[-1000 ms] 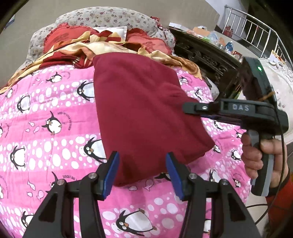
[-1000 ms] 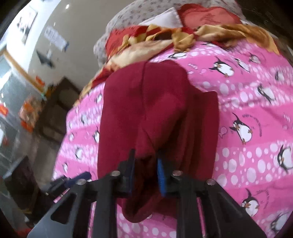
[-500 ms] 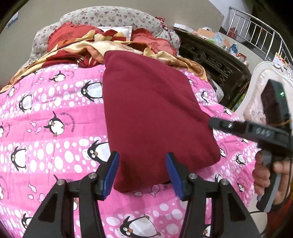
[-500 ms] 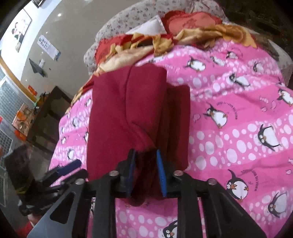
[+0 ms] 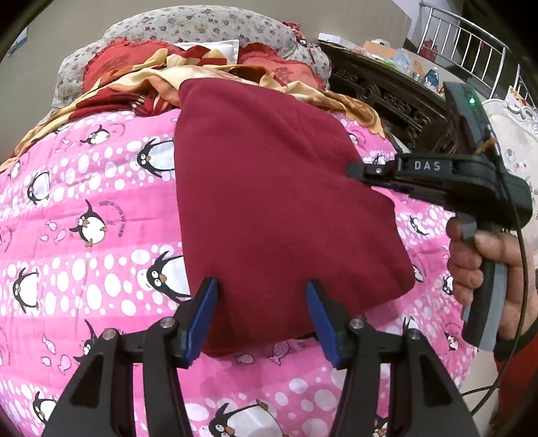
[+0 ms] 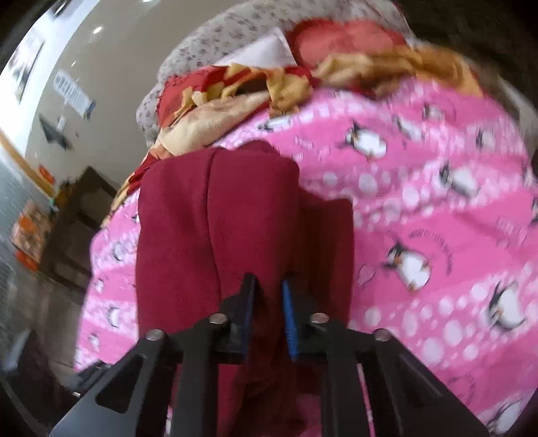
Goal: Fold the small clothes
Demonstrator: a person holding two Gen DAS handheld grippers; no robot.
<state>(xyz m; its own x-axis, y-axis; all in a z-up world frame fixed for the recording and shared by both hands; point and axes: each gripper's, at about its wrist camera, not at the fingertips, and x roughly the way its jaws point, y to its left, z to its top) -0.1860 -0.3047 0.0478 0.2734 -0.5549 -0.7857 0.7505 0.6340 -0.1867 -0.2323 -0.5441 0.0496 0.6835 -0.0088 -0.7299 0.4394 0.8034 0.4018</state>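
Note:
A dark red garment (image 5: 269, 201) lies folded on the pink penguin-print blanket (image 5: 84, 218). My left gripper (image 5: 259, 316) is open, its blue pads astride the garment's near edge without closing on it. My right gripper (image 6: 267, 312) is shut on a fold of the same garment (image 6: 208, 228) and lifts it slightly; it also shows in the left wrist view (image 5: 366, 169) at the garment's right edge. That view is blurred by motion.
A red and yellow patterned cloth (image 5: 161, 80) and floral pillows (image 5: 201, 27) lie at the bed's far end. A dark carved cabinet (image 5: 386, 90) stands beyond the bed at right. A white chair (image 5: 514, 134) is at far right.
My right gripper, still shut on the garment's edge, has swung back toward the garment's right side and up. The left gripper stays open at the near edge.

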